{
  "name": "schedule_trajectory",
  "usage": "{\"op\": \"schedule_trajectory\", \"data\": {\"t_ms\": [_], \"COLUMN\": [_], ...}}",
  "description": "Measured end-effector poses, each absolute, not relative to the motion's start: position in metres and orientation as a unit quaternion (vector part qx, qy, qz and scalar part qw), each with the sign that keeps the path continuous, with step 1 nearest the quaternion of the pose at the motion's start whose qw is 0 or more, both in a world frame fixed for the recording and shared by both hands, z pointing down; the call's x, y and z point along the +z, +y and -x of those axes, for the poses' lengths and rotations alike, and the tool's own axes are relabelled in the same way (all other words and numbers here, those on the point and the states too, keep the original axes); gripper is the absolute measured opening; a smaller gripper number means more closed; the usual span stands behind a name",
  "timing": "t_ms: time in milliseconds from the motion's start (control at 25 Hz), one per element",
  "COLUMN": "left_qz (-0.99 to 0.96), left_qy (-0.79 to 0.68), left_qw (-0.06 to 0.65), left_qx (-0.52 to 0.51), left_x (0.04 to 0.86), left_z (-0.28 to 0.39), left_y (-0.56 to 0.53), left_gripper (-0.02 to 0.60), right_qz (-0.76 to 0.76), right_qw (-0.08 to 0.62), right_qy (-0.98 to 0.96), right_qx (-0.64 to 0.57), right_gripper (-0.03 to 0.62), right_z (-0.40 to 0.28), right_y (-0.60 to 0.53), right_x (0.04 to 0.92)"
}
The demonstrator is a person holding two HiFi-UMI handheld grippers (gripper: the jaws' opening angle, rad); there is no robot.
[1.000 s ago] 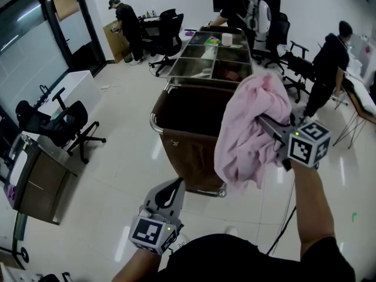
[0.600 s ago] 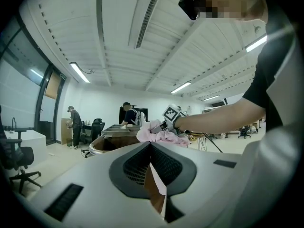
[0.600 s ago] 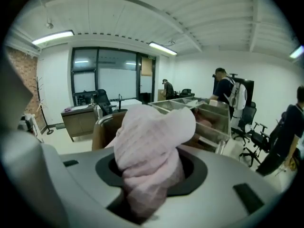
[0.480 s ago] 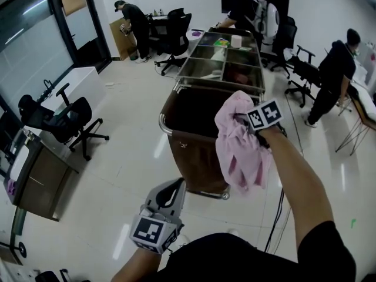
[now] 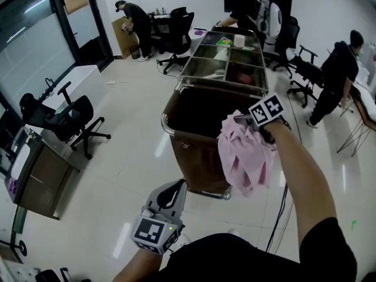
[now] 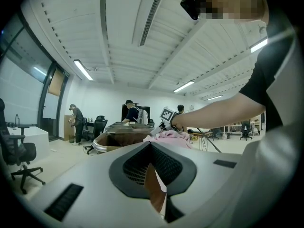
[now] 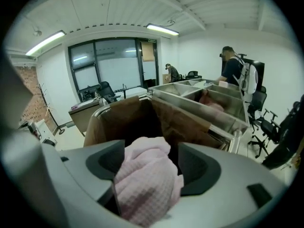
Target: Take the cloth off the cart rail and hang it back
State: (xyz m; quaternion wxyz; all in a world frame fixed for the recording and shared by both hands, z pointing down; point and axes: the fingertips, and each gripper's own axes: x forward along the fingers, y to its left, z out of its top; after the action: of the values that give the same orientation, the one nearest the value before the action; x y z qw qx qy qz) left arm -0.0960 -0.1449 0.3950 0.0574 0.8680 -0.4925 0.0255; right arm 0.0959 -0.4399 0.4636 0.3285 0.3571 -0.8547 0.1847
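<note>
Moved: my right claw [image 5: 239,121] sinks, bringing the pink cloth [image 5: 244,157] down to the cart rail [image 5: 165,124].
Right claw: jaws just opening, cloth loose between.
Left claw [image 5: 174,187]: jaws together, empty.

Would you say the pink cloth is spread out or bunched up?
Bunched up: the pink cloth hangs in crumpled folds, a wad of it between the jaws of the right gripper, which have just been opening.

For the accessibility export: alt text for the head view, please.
The right gripper, jaws just opening, has a pink cloth bunched between them, hanging at the near right corner of a brown cart. Lower down, the left gripper is shut and empty; people stand in the office behind.
</note>
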Motion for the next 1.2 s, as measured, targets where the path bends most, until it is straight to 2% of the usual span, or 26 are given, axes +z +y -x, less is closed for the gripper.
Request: {"op": "schedule_trajectory", "data": {"t_ms": [440, 520, 600, 680, 720, 920, 1080, 1200], "left_qz": [-0.878, -0.881, -0.885, -0.888, -0.889, -0.892, -0.892, -0.895], "left_qy": [-0.475, -0.469, -0.462, -0.455, -0.452, -0.447, -0.448, -0.441], "left_qw": [0.056, 0.054, 0.053, 0.055, 0.057, 0.058, 0.053, 0.058], "left_qx": [0.027, 0.030, 0.034, 0.036, 0.035, 0.027, 0.019, 0.020], "left_x": [0.392, 0.391, 0.392, 0.393, 0.392, 0.385, 0.382, 0.387], "left_z": [0.076, 0.071, 0.066, 0.060, 0.058, 0.051, 0.051, 0.048], "left_y": [-0.140, -0.138, -0.136, -0.133, -0.132, -0.129, -0.126, -0.123], "left_gripper": [0.000, 0.000, 0.000, 0.000, 0.000, 0.000, 0.000, 0.000], "right_qz": [-0.374, -0.368, -0.364, -0.362, -0.362, -0.385, -0.361, -0.380], "right_qw": [0.262, 0.232, 0.179, 0.110, 0.077, -0.020, -0.141, -0.163], "right_qy": [-0.877, -0.888, -0.902, -0.913, -0.916, -0.916, -0.913, -0.903], "right_qx": [0.150, 0.147, 0.147, 0.151, 0.154, 0.112, 0.124, 0.115], "right_gripper": [0.369, 0.310, 0.185, 0.028, 0.009, 0.008, 0.008, 0.008], "right_z": [-0.115, -0.111, -0.108, -0.107, -0.108, -0.123, -0.144, -0.158], "right_y": [-0.412, -0.400, -0.385, -0.370, -0.362, -0.303, -0.233, -0.186], "right_x": [0.405, 0.387, 0.363, 0.336, 0.324, 0.257, 0.234, 0.245]}}
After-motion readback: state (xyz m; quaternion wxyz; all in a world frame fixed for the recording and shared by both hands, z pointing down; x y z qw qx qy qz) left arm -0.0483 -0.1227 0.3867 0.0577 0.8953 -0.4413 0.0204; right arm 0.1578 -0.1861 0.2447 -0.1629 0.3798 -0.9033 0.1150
